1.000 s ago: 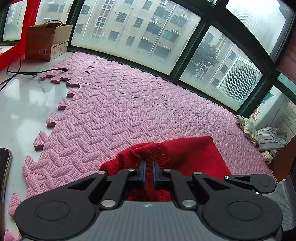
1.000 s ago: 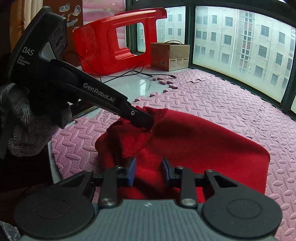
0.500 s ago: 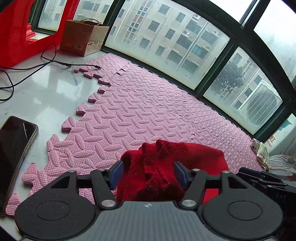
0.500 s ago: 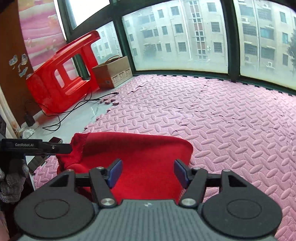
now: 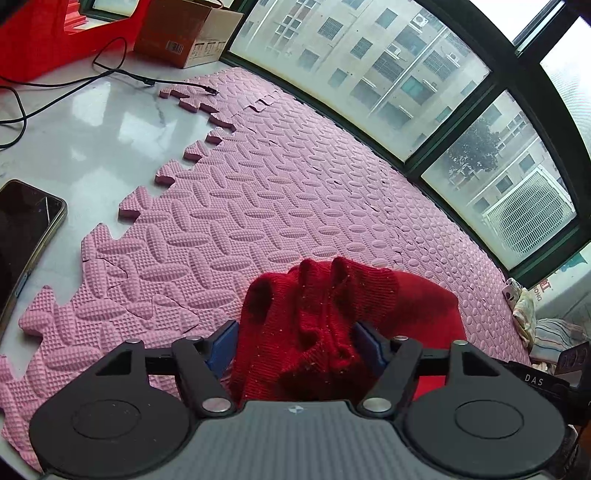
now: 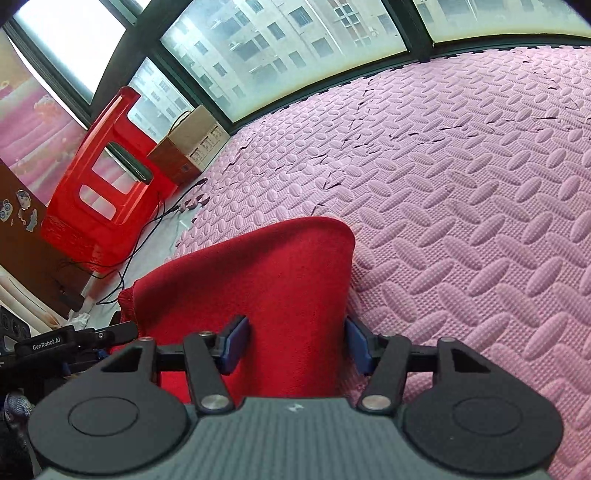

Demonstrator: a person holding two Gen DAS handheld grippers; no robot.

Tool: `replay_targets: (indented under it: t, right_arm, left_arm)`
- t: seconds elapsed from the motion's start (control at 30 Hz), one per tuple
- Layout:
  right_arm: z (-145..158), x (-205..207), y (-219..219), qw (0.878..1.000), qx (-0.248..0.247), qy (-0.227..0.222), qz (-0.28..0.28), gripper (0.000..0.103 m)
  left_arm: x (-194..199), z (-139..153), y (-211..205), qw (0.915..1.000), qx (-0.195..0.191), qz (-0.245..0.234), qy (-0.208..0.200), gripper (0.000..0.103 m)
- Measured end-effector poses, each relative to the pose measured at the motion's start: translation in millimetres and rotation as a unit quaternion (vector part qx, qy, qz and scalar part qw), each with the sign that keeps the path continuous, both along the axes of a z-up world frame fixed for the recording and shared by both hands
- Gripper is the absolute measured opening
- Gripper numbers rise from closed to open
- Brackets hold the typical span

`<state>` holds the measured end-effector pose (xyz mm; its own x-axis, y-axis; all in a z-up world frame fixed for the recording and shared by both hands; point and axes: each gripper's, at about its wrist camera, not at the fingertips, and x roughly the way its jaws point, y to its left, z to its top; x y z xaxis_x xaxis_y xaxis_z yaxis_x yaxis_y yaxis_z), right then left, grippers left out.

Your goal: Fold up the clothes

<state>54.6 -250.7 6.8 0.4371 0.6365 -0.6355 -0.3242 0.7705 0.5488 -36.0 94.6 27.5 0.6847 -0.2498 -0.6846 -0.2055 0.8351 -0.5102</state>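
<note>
A red knit garment (image 5: 325,310) lies on the pink foam mat (image 5: 295,192). Its near end is bunched in ridges, and it sits between the blue pads of my left gripper (image 5: 295,347), which is open and not clamping it. In the right wrist view the same garment (image 6: 258,280) shows a smooth folded face with a rounded far corner. My right gripper (image 6: 297,345) is open around its near edge. The left tool's black body (image 6: 74,341) reaches the garment's left edge, and the right tool's body (image 5: 535,378) shows at the far right.
A dark phone (image 5: 26,236) lies on the white marble surface (image 5: 92,140) left of the mat, with black cables (image 5: 110,74) and a cardboard box (image 5: 184,33) beyond. A red plastic stool (image 6: 99,177) lies on its side. Bundled cloths (image 5: 546,332) sit by the window.
One second ago my left gripper was shut on the red cloth and the right nearly shut. Both have opened and let go, and the garment now lies flatter and folded.
</note>
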Motion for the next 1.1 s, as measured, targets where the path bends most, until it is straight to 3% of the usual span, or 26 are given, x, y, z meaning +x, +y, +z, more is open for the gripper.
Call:
replay_targets:
  t: [0.13, 0.2, 0.33, 0.43, 0.63, 0.87, 1.1]
  right_arm:
    - [-4, 0, -3, 1.000, 0.016, 0.005, -0.007, 0.050]
    - [-5, 0, -6, 1.000, 0.024, 0.009, -0.010, 0.047]
    - [-1, -4, -10, 0.999, 0.039, 0.001, -0.019, 0.031]
    - [6, -9, -15, 0.999, 0.041, -0.010, -0.028, 0.027]
    - [33, -18, -65, 0.994, 0.045, -0.053, -0.081, 0.025]
    - [56, -23, -132, 0.985, 0.032, -0.086, -0.150, 0.024]
    - [69, -17, -212, 0.970, 0.003, -0.103, -0.221, 0.024]
  left_arm:
    - [4, -3, 3, 0.9997, -0.021, -0.009, 0.005, 0.059]
    - [5, -3, 4, 0.9994, -0.030, -0.013, 0.005, 0.049]
    - [6, 6, -2, 0.9995, -0.023, -0.023, -0.003, 0.038]
    - [10, 16, -12, 0.9992, -0.016, -0.035, -0.011, 0.035]
    - [39, 37, -54, 0.9967, -0.005, -0.076, -0.028, 0.034]
    - [89, 53, -139, 0.9883, 0.001, -0.145, -0.048, 0.034]
    - [139, 55, -222, 0.9790, -0.006, -0.199, -0.043, 0.034]
